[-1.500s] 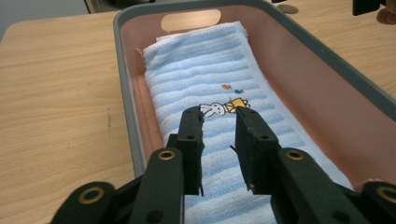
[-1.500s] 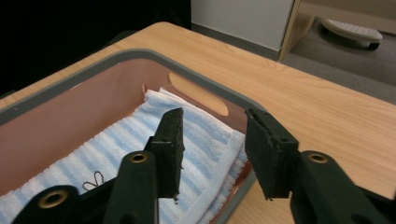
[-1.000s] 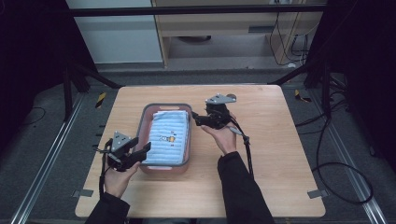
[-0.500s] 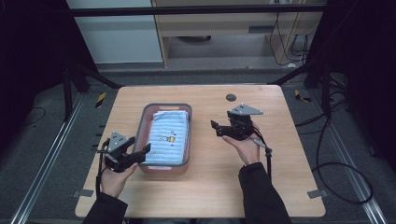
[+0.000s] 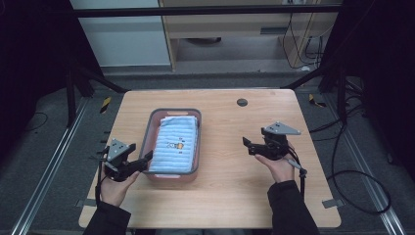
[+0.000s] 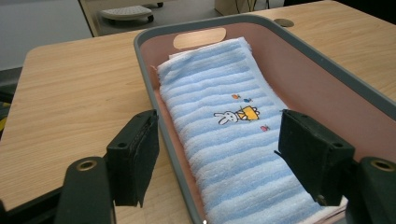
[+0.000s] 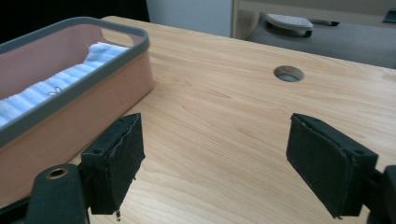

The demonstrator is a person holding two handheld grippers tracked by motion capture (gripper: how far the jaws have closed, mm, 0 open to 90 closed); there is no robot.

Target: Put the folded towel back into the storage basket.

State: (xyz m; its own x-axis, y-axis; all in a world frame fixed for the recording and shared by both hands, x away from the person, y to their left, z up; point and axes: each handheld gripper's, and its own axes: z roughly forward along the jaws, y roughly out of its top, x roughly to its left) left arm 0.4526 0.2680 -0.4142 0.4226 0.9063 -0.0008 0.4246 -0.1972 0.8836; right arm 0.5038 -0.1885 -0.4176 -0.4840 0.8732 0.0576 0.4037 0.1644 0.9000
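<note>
Between my left gripper's (image 6: pixel 217 154) spread jaws sits the near end of the pink basket (image 6: pixel 327 81) w/ grey rim; one jaw is outside the rim over bare table (image 6: pixel 70 93), the other above the folded blue striped towel (image 6: pixel 219 135) lying inside; nothing grasped; the towel's rabbit print lies just ahead of the jaws. My right gripper (image 7: pixel 233 163) is also wide open, jaws apart over plain wood, holding nothing; basket off to its left, round cable hole (image 7: pixel 288 73) ahead, slightly right. From the high view, left gripper (image 5: pixel 128 164) is at the basket's (image 5: pixel 172 113) near-left corner; right gripper (image 5: pixel 255 146) is well apart from it, over bare table (image 5: pixel 235 186).
</note>
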